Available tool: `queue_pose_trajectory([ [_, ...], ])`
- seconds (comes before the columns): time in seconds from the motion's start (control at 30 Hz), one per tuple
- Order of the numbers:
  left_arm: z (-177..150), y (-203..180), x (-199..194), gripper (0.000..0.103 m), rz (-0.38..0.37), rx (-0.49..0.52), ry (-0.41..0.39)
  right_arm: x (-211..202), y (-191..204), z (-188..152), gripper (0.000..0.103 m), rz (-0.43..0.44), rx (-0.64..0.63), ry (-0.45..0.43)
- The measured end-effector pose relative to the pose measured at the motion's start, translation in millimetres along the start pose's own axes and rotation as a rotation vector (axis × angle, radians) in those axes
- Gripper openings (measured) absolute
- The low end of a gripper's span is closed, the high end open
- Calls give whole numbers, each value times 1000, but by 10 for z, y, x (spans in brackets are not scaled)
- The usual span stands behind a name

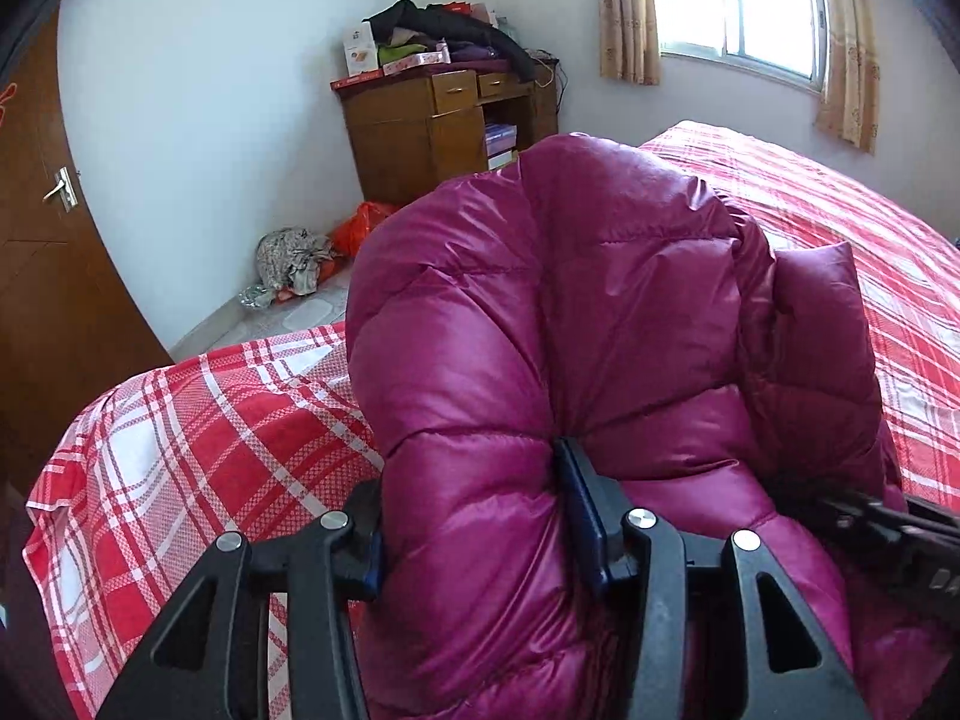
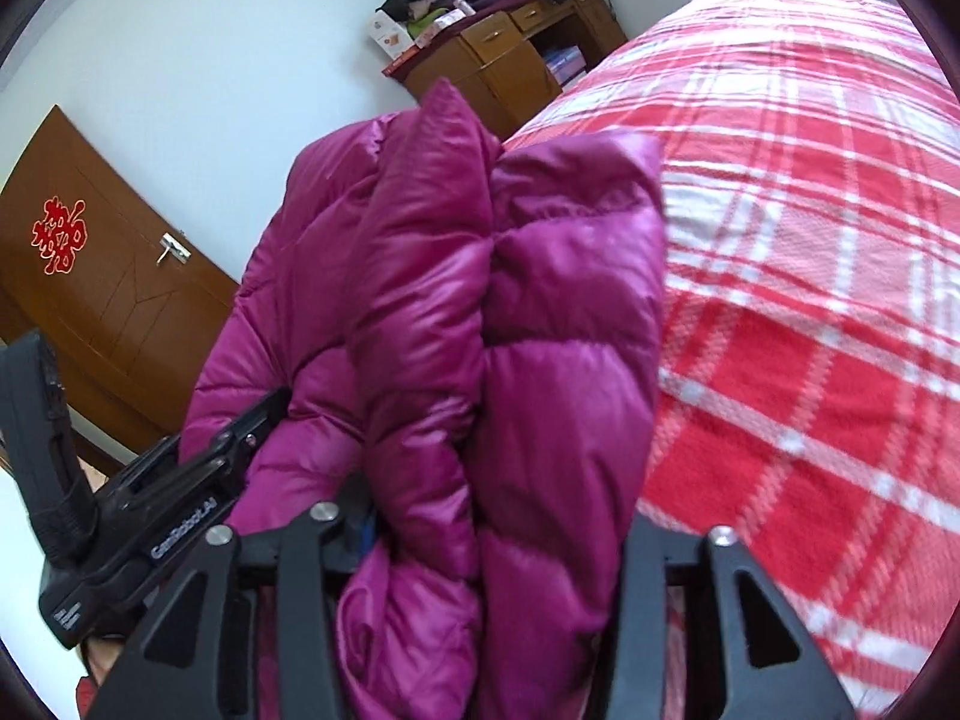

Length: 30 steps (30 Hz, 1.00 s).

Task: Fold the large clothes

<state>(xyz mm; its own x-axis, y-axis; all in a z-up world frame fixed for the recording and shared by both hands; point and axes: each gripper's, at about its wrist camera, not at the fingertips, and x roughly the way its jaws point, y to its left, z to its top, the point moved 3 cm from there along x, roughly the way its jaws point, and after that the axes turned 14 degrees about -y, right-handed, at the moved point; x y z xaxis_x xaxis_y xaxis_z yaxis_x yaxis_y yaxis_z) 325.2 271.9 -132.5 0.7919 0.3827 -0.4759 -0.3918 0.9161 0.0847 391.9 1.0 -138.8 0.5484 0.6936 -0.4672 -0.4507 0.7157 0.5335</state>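
A puffy magenta down jacket [image 1: 600, 300] is bunched up over the red plaid bed [image 1: 198, 420]. My left gripper [image 1: 480, 528] is shut on a thick fold of it, and the right pad [image 1: 579, 510] digs into a crease. In the right wrist view the jacket [image 2: 480, 300] fills the gap of my right gripper [image 2: 498, 534]. Those jaws stand apart, fabric bulges over the right one, and no pinched crease shows. The left gripper [image 2: 234, 444] also appears there, holding the jacket's left side.
The plaid bed [image 2: 810, 300] spreads right and far behind the jacket. A wooden dresser [image 1: 444, 132] piled with clothes stands against the far wall. Bags [image 1: 300, 264] lie on the floor by it, with a brown door [image 1: 36, 300] at left and a curtained window [image 1: 738, 0].
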Motion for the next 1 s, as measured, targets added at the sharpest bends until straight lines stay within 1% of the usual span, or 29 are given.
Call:
queue_pose_trajectory([
  [0.03, -13, 37, -2, 50, -19, -10, -4, -151, 5, 11, 58, -25, -19, -36],
  [0.07, -36, 72, -20, 50, -36, -19, -10, -280, 49, 25, 58, -63, -56, -73],
  [0.1, -63, 112, -40, 50, -47, -28, -19, -423, 122, 62, 58, -104, -119, -116],
  [0.13, -77, 142, -51, 50, -55, -41, -23, -520, 206, 124, 53, -131, -185, -153],
  [0.17, -79, 172, -53, 50, -60, -57, -20, -614, 319, 184, 38, -148, -247, -182],
  [0.2, -77, 168, -55, 50, -60, -61, -17, -666, 432, 255, 32, -157, -289, -197],
  [0.23, -76, 163, -48, 50, -54, -58, -15, -687, 525, 320, 30, -161, -314, -204],
  [0.3, -64, 118, -58, 50, -36, -34, -16, -590, 710, 448, 30, -139, -347, -189],
  [0.37, -59, 52, -60, 50, -18, -1, -20, -389, 819, 501, 30, -157, -370, -152],
  [0.43, -65, 7, -70, 50, -9, 15, -21, -99, 797, 500, 30, -193, -352, -89],
  [0.5, -69, 5, -75, 50, -12, 12, -19, 76, 651, 380, 30, -225, -299, -37],
  [0.53, -73, 11, -72, 50, -15, 9, -18, 117, 622, 352, 29, -242, -286, -26],
  [0.63, -65, -16, -50, 50, -23, 19, -20, 166, 465, 232, 29, -255, -268, -35],
  [0.73, -54, -46, -14, 50, -22, 31, -18, 237, 373, 143, 27, -266, -290, -56],
  [0.9, -41, -56, 81, 51, -24, 13, 14, 384, 298, 193, 28, -261, -269, -41],
  [1.0, -45, -67, 76, 53, -19, 16, 16, 374, 361, 180, 28, -294, -303, -46],
])
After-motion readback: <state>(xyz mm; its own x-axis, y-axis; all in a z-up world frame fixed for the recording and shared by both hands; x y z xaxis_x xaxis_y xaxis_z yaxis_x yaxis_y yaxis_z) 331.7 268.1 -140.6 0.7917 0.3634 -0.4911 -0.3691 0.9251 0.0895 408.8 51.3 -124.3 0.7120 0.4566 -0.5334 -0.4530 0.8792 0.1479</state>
